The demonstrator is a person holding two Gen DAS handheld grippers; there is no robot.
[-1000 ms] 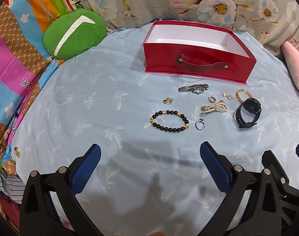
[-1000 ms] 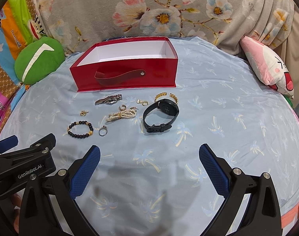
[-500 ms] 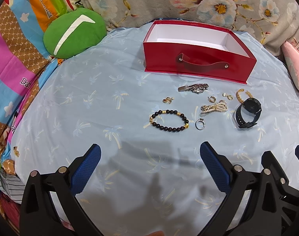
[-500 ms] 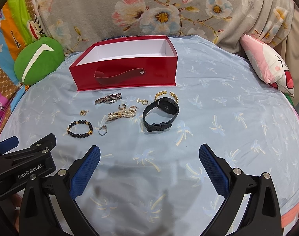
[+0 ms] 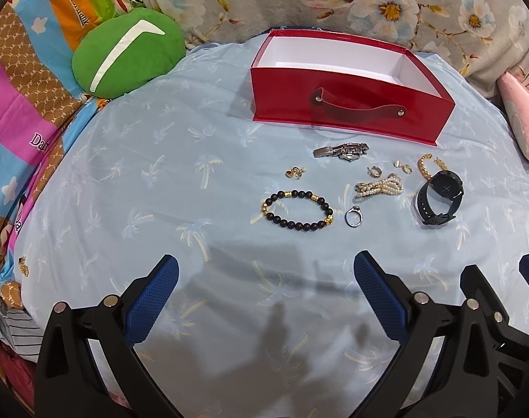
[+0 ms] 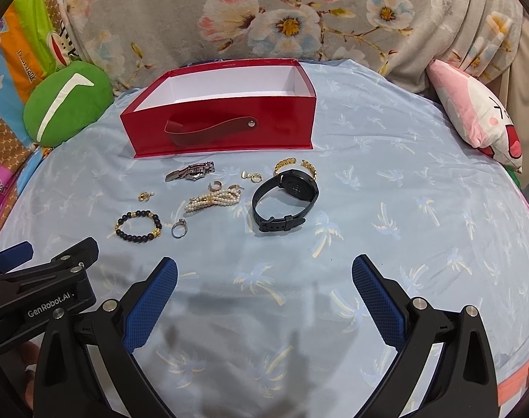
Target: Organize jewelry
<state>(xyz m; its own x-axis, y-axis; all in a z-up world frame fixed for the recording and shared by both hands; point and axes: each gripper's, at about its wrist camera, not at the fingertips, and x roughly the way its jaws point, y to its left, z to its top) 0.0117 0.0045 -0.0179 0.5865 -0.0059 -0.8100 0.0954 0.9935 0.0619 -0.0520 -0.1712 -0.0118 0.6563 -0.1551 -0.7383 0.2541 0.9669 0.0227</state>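
Both grippers — left gripper [image 5: 264, 292], right gripper [image 6: 264, 292] — hover spread and empty; the jewelry lies before the open red cardboard box [image 6: 222, 132], seemingly empty; approach the black bead bracelet [image 5: 297, 208] low, pinching one side.

- Light blue sheet [image 6: 386, 181] with a pale palm-tree print, spread over the bed.
- Green round cushion [image 5: 125, 55] at the sheet's far left edge.
- Pink cartoon-face pillow [image 6: 473, 118] at its far right edge.
- Grey floral blanket [image 6: 264, 10] behind the sheet.
- Colourful cartoon-print quilt [image 5: 24, 80] left of the sheet.
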